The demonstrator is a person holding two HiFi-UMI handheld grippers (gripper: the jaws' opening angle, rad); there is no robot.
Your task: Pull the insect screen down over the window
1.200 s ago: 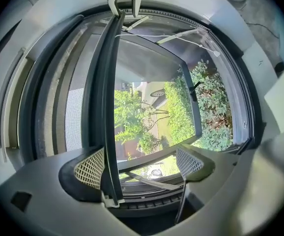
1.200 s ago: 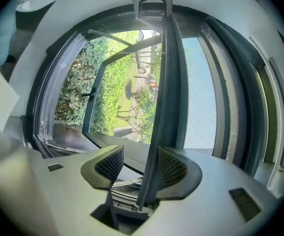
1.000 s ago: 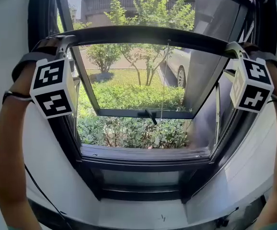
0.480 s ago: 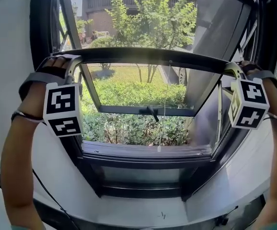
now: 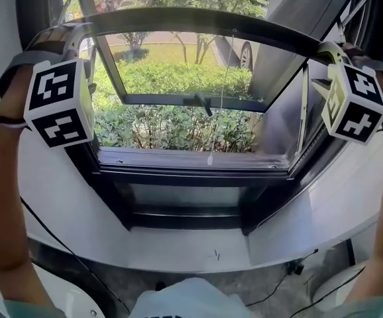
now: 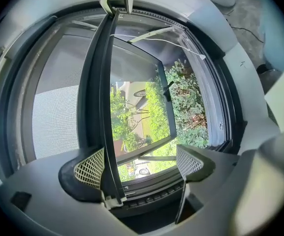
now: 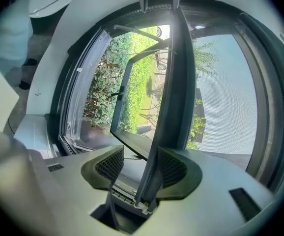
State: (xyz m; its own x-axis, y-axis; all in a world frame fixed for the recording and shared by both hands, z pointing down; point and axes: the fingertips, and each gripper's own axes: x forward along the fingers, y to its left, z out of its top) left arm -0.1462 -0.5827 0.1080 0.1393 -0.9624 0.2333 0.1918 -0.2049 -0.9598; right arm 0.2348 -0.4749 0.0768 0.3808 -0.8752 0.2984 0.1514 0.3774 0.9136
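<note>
The insect screen's dark bottom bar (image 5: pixel 205 20) arcs across the upper part of the window opening in the head view. My left gripper (image 5: pixel 79 30) is at its left end and my right gripper (image 5: pixel 324 48) at its right end. In the left gripper view the bar (image 6: pixel 102 97) lies against one mesh pad (image 6: pixel 90 168) of the open left gripper (image 6: pixel 139 163); the other pad stands well apart. In the right gripper view the bar (image 7: pixel 174 77) passes between the jaws of the right gripper (image 7: pixel 142 166), resting on one pad (image 7: pixel 174 168). Grey screen mesh (image 7: pixel 225 112) hangs behind the bar.
A thin pull cord (image 5: pixel 219 98) hangs from the bar down to the sill (image 5: pixel 191 161). Beyond it, the casement sash (image 5: pixel 178 99) is swung outward over shrubs. A pale ledge (image 5: pixel 178 244) runs below the frame, and a cable (image 5: pixel 65 250) trails at lower left.
Both grippers have brought the bar down toward the sill, and the cord's end now reaches the sill. The head view has tilted down, showing more ledge and floor.
</note>
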